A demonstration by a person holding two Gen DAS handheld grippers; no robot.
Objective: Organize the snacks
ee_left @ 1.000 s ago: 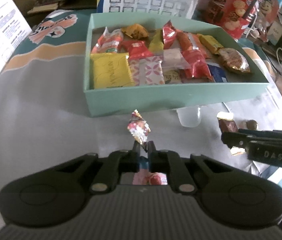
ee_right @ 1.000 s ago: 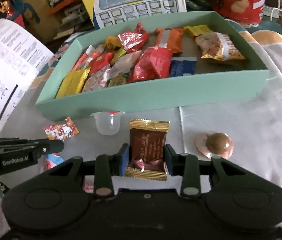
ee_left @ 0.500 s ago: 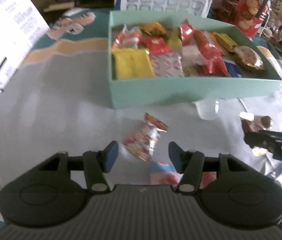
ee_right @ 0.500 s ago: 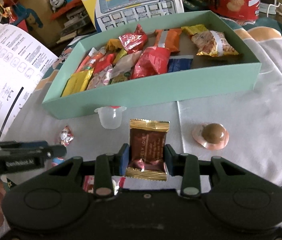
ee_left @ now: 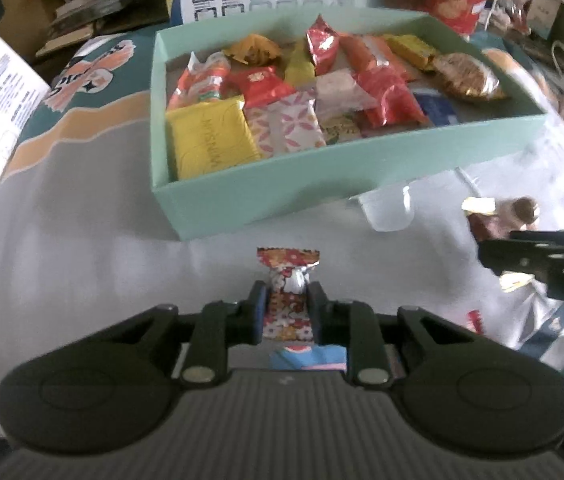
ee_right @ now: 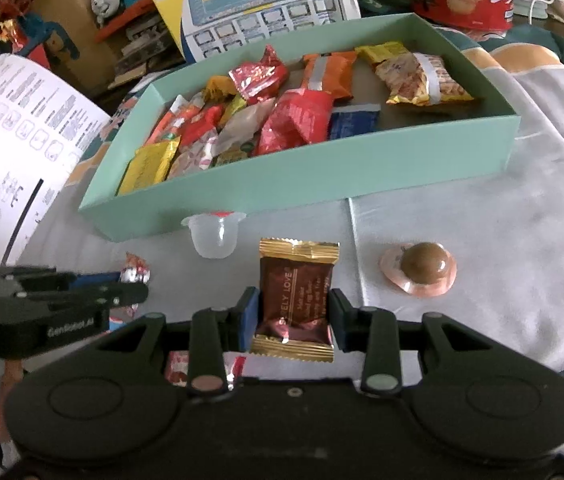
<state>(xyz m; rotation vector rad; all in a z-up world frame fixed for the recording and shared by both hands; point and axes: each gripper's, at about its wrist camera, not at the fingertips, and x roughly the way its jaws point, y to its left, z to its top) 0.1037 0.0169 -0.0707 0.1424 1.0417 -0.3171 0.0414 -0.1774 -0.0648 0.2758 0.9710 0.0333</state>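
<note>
A mint-green box [ee_left: 282, 190] [ee_right: 322, 172] full of wrapped snacks stands on the grey cloth. My left gripper [ee_left: 287, 308] is shut on a small red patterned candy [ee_left: 288, 280], just in front of the box's near wall; this candy also shows in the right wrist view [ee_right: 136, 272]. My right gripper [ee_right: 294, 312] is shut on a brown and gold chocolate packet [ee_right: 296, 300], a little before the box. The right gripper's side [ee_left: 542, 264] shows in the left wrist view.
A clear jelly cup [ee_right: 214, 236] [ee_left: 388, 210] sits against the box's front wall. A brown round sweet [ee_right: 422, 270] lies right of the packet. More wrappers [ee_right: 202, 368] lie under the grippers. A printed sheet [ee_right: 10, 140] is at left; toys and tins stand behind.
My left gripper opened, dropped the red candy on the cloth, then closed on it again flat between the fingers. My right gripper kept hold of the brown packet.
</note>
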